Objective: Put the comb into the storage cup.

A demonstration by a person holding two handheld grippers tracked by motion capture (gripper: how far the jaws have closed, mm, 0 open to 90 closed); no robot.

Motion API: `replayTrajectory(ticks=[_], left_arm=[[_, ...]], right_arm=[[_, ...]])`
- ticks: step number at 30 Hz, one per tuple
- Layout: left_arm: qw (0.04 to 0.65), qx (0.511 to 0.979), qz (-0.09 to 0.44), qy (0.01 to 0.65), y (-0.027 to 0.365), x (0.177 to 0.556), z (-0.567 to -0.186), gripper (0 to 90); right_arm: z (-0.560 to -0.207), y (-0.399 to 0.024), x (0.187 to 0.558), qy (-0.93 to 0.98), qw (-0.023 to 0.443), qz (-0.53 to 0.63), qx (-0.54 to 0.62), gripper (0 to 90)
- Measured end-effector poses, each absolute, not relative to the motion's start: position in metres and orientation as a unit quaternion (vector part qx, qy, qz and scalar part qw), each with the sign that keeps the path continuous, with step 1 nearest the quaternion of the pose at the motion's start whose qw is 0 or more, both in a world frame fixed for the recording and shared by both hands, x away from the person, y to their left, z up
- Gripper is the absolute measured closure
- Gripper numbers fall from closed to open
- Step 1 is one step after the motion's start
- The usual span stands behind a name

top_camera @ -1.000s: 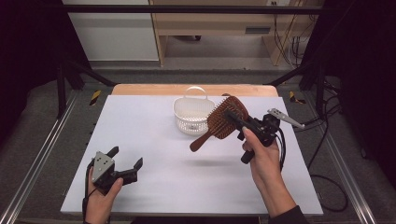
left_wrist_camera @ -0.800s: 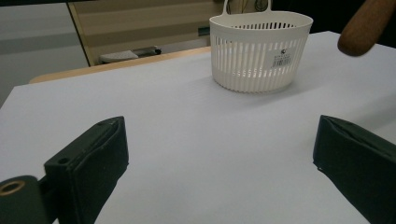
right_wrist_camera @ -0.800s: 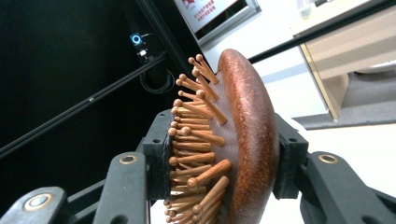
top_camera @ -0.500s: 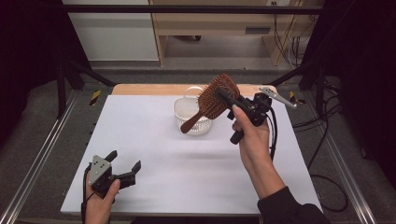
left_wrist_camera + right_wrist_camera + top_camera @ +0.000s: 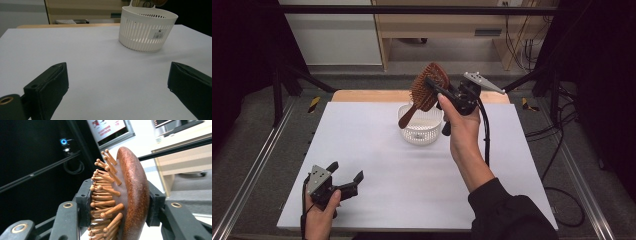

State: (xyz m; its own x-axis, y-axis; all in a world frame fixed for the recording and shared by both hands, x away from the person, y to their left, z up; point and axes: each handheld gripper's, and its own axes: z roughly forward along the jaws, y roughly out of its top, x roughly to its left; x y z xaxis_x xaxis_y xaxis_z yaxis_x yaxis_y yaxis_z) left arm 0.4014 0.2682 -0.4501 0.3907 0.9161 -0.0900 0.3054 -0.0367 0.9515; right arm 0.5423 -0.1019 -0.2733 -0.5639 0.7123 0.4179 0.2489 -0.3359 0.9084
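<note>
Above one basket [image 5: 420, 131], right hand-held gripper [image 5: 435, 89] pinches one hairbrush [image 5: 427, 91]; left [image 5: 346, 177] spread.

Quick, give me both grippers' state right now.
Left gripper: open, holding nothing, low over the table.
Right gripper: shut on the hairbrush, above the basket.

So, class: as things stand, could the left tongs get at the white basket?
Probably yes. The left tongs stand open near the table's front edge, and bare table lies between them and the basket. The brush in the right tongs hangs above the basket, not in that path.
</note>
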Motion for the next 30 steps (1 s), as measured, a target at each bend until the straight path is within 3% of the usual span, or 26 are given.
replayTrajectory(ticks=[13, 30], left_arm=[[0.532, 0.658, 0.306, 0.437, 0.266, 0.398, -0.447, 2.9], [0.536, 0.676, 0.31, 0.399, 0.261, 0.396, -0.446, 2.8]], right_arm=[[-0.278, -0.1, 0.567, 0.528, 0.213, 0.683, 0.456, 50.9], [-0.295, -0.104, 0.573, 0.538, 0.223, 0.667, 0.464, 50.5]])
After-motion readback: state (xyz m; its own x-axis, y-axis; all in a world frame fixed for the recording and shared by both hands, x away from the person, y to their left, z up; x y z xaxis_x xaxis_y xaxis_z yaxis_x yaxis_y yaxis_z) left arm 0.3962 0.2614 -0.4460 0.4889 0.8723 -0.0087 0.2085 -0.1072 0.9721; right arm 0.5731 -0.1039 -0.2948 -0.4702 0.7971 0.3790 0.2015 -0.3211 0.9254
